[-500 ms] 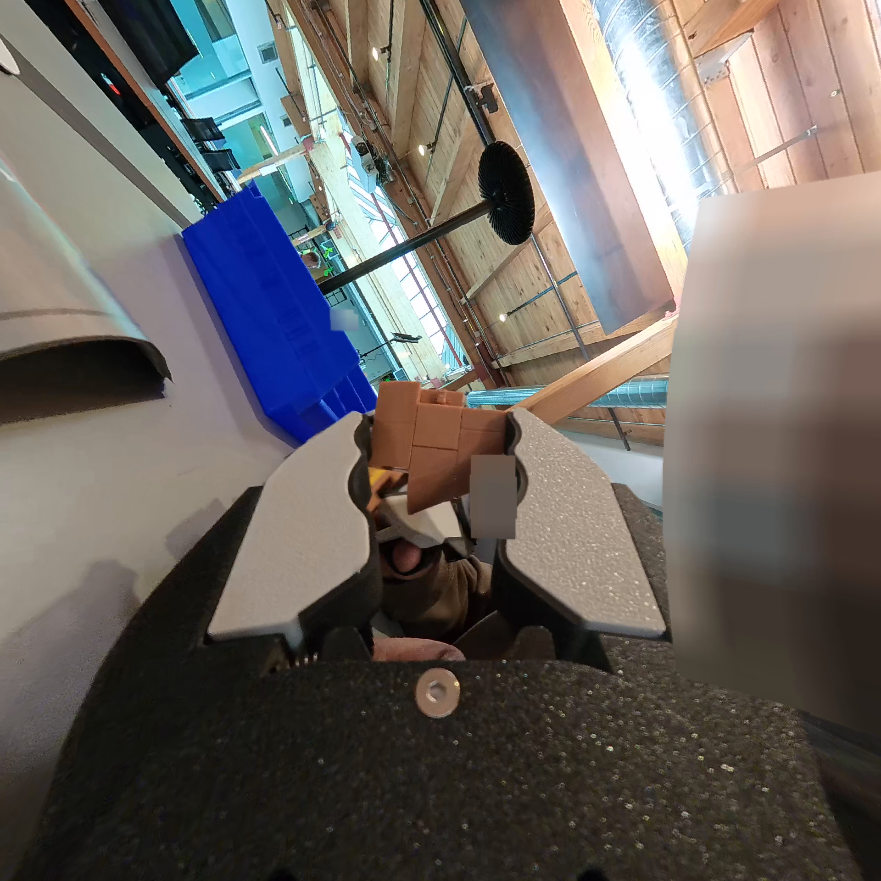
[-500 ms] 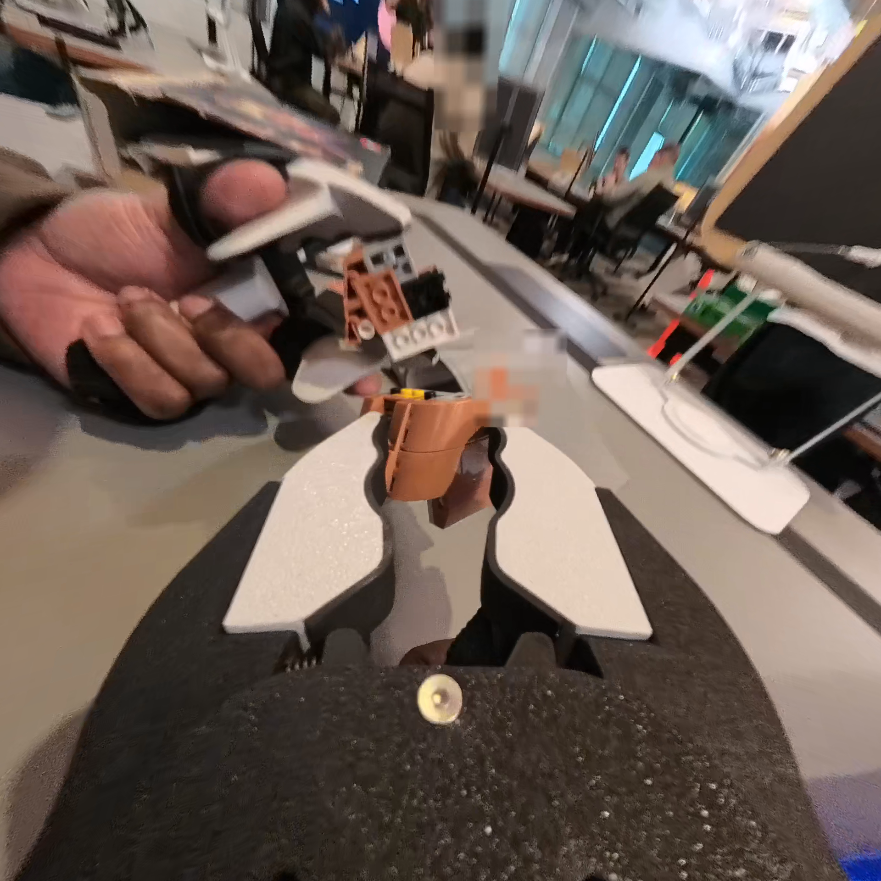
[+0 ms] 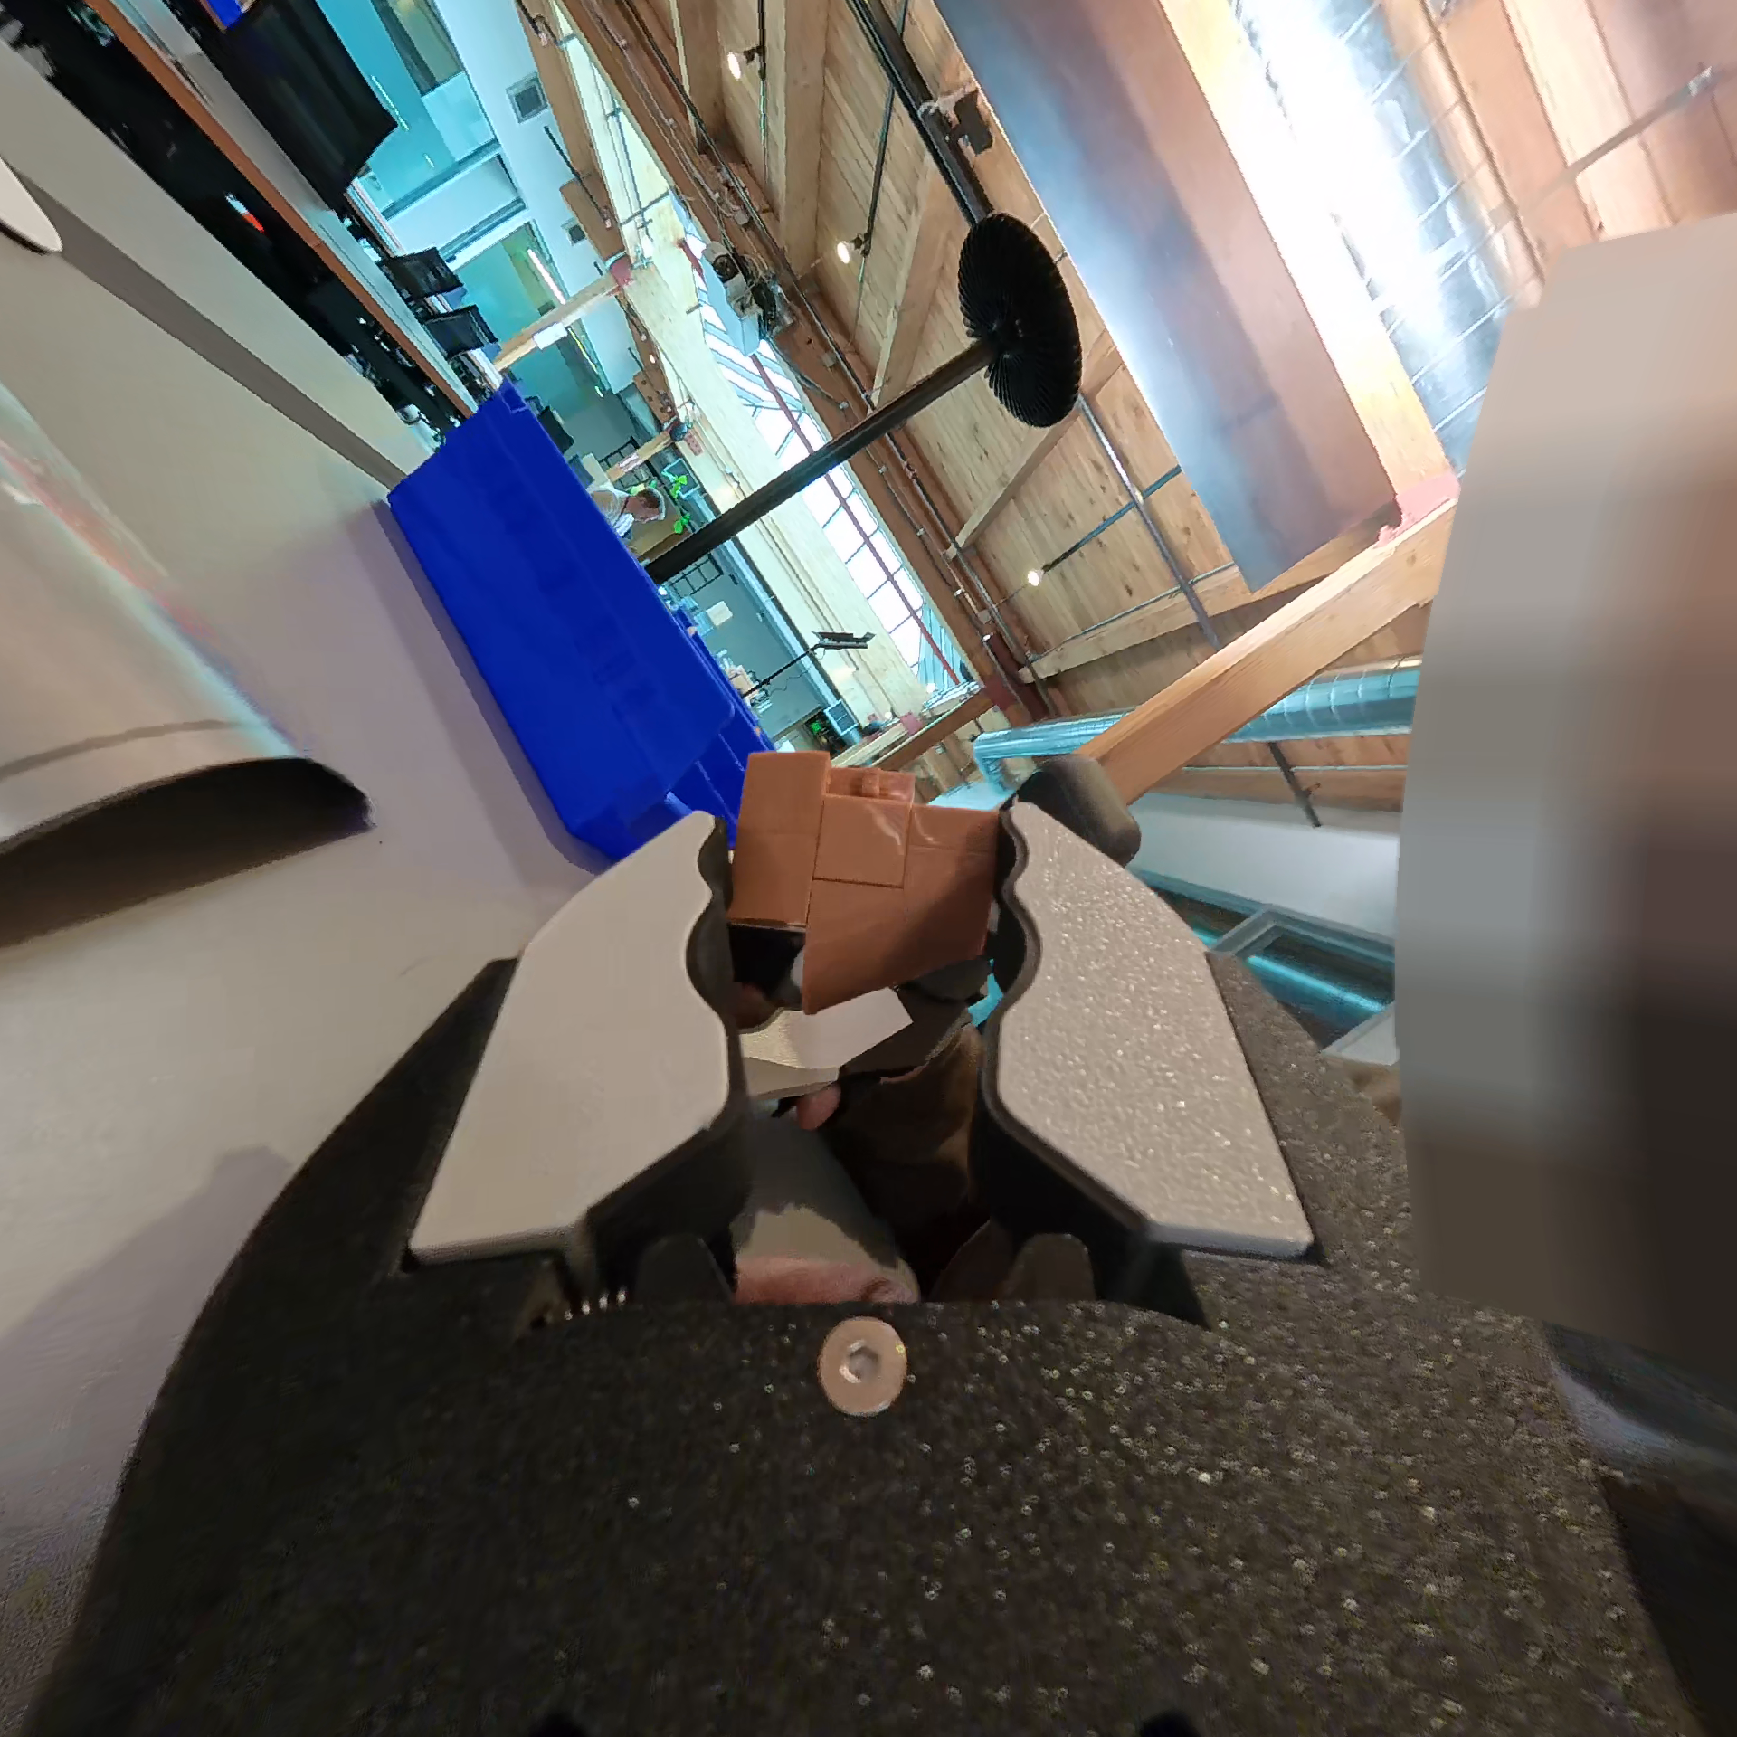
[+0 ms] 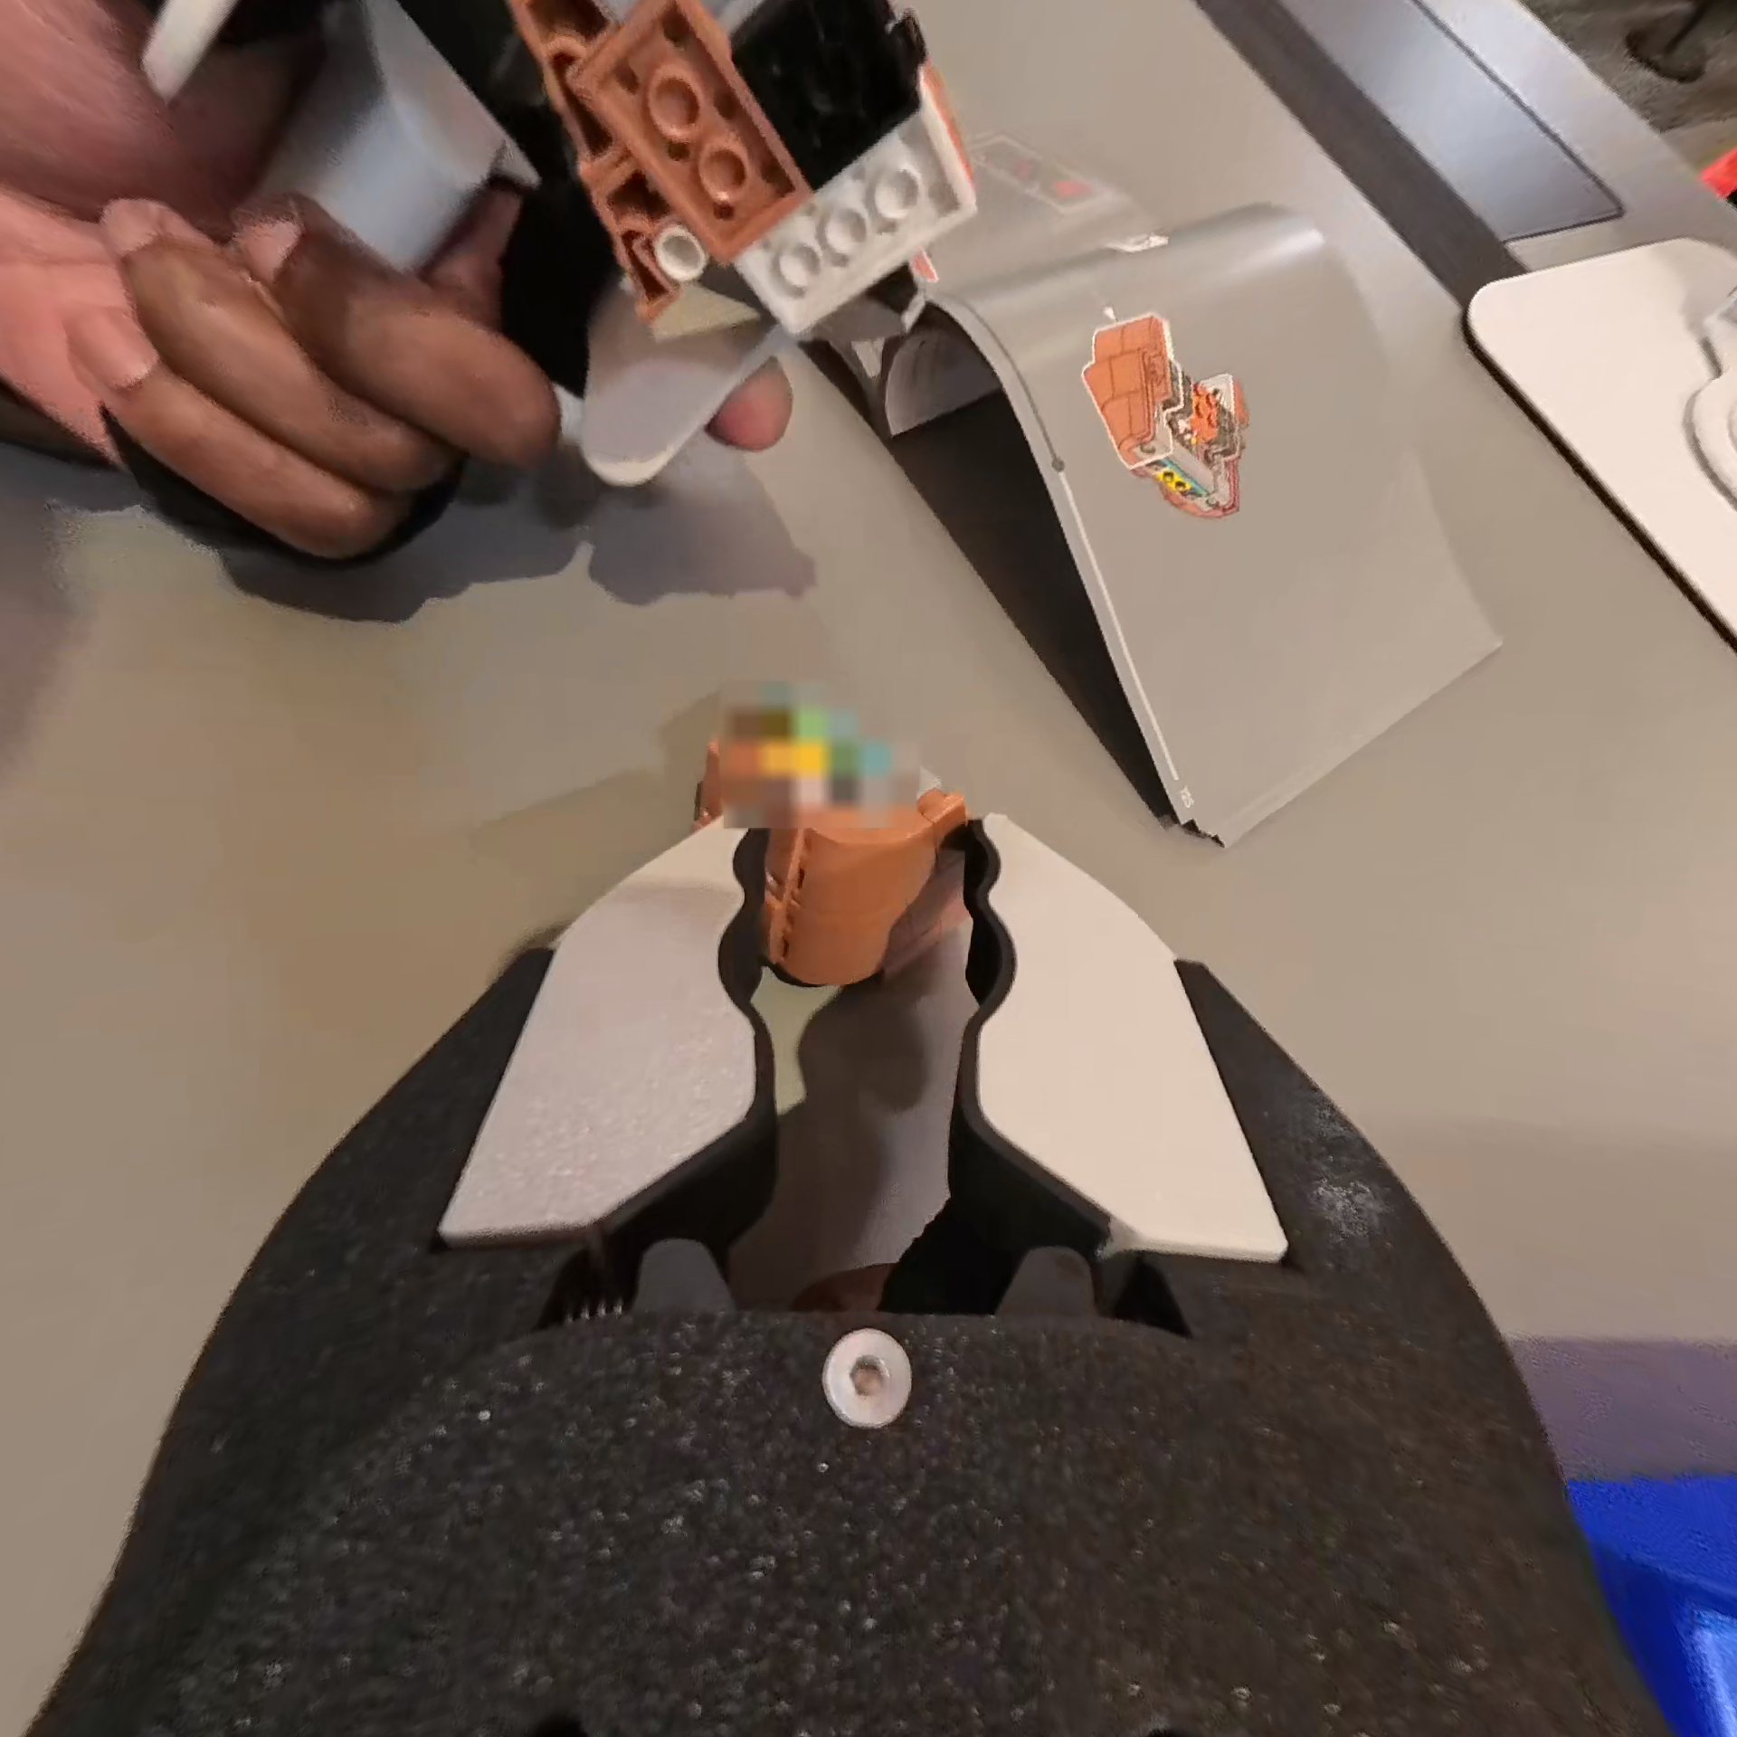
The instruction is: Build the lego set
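The lego sub-assembly [image 4: 837, 902], a brown rounded piece, sits clamped in the right tongs [image 4: 860, 902]. The larger brown-grey-black lego build [image 4: 752, 160], gripped by the left tongs [image 3: 860, 902], has swung closer, now at 11 o'clock; mating looks imminent.

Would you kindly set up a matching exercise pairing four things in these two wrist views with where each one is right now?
Things:
1. brown brick assembly
2. rounded orange-brown piece
3. instruction booklet
4. blue bin

Places:
A. lying open and arched on the grey table
B. clamped in the left gripper
C. standing on the table beyond the left gripper
D. clamped in the right gripper

Pairs: 1-B, 2-D, 3-A, 4-C
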A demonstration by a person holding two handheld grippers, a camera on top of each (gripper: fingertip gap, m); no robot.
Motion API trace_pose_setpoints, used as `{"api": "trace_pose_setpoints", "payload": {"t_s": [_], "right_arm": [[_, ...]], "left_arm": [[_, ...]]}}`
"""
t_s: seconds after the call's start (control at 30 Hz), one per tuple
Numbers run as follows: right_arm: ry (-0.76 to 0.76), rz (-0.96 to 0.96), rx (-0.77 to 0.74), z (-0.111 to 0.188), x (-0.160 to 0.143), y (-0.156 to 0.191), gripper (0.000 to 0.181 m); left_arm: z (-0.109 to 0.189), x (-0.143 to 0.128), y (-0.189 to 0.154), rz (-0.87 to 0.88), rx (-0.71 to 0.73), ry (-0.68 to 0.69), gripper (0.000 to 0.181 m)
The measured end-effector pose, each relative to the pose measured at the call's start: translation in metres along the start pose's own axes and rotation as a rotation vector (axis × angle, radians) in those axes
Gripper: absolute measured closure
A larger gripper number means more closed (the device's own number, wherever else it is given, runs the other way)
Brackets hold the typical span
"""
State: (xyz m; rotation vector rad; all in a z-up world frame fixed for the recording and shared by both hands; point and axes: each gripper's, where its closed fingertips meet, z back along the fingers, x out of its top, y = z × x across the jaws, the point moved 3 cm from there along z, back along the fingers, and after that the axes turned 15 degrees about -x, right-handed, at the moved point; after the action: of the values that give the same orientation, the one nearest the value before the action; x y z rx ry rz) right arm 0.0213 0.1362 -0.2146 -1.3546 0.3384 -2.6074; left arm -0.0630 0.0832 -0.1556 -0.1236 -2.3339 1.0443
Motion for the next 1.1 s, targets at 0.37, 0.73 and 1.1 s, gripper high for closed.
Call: {"api": "trace_pose_setpoints", "payload": {"t_s": [0.37, 0.73, 1.1], "right_arm": [[0.069, -0.102, 0.159, 0.019, -0.012, -0.002, 0.114], [0.066, 0.120, 0.197, 0.006, -0.001, -0.001, 0.133], [-0.256, 0.511, -0.044, 0.012, 0.006, 0.004, 0.142]], "left_arm": [[-0.002, -0.003, 0.000, -0.107, 0.048, 0.108, 0.127], [-0.001, -0.003, 0.002, -0.112, 0.070, 0.128, 0.127], [0.003, 0.000, 0.005, -0.134, 0.109, 0.156, 0.127]]}}
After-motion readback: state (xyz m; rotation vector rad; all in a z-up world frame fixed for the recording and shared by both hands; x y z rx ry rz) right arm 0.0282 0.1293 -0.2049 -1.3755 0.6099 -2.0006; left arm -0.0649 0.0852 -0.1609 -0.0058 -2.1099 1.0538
